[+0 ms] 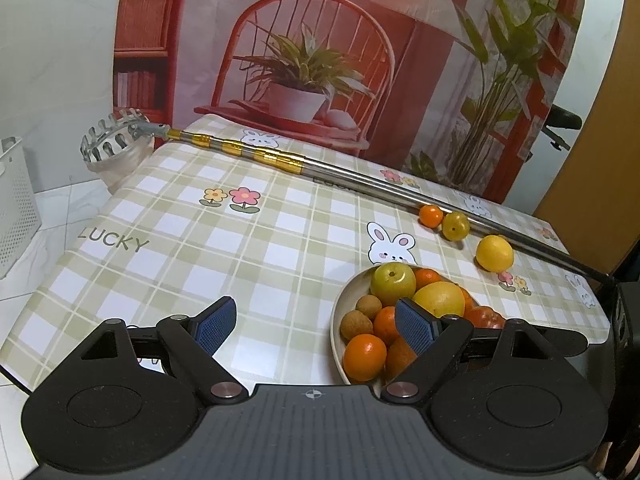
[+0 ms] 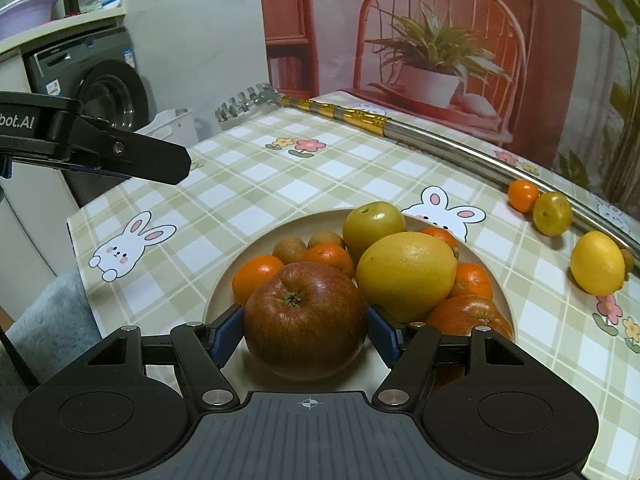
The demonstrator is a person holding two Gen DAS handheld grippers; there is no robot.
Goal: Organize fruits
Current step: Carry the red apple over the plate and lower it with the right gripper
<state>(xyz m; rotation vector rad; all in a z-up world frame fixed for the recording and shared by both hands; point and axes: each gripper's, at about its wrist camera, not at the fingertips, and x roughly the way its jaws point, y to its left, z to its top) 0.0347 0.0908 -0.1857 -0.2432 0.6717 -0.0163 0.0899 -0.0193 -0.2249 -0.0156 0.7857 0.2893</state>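
Observation:
A beige plate (image 2: 224,288) holds several fruits: a green apple (image 2: 374,226), a large yellow citrus (image 2: 406,276), small oranges and brown longans. My right gripper (image 2: 306,332) is shut on a red apple (image 2: 304,320) and holds it over the plate's near rim. My left gripper (image 1: 316,324) is open and empty just left of the plate (image 1: 340,308); it also shows in the right wrist view (image 2: 176,168). A lemon (image 2: 598,262), a yellow-green fruit (image 2: 552,214) and a small orange (image 2: 523,196) lie on the tablecloth to the right of the plate.
A long metal fruit-picker pole (image 1: 360,178) lies diagonally across the back of the table, against the loose fruits. Its claw head (image 1: 110,136) overhangs the far left edge. A white basket (image 1: 16,208) stands on the floor at left. A printed backdrop hangs behind the table.

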